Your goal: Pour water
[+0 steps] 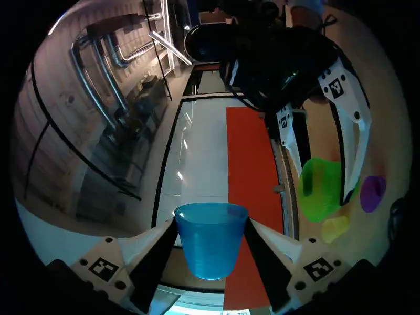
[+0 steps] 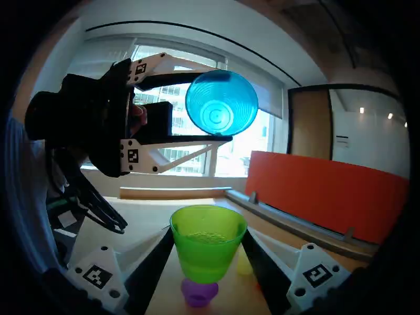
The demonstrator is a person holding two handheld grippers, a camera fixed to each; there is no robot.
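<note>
Translucent blue plastic cup (image 1: 210,242) gripped between both fingers of the left gripper (image 1: 210,231). In the right gripper view it hangs above the translucent green plastic cup (image 2: 208,254), tipped on its side. Its round base faces the camera and its long axis points away toward the bright window (image 2: 173,157). The right gripper (image 2: 208,236) clenches the green cup, upright, mouth up; its contents are hard to make out. Below the green cup, a small purple cup (image 2: 199,294) is partly hidden. Behind it, a yellow cup (image 2: 243,264) is mostly hidden. Black-and-white square markers (image 2: 97,276) sit on the gripper fingers.
</note>
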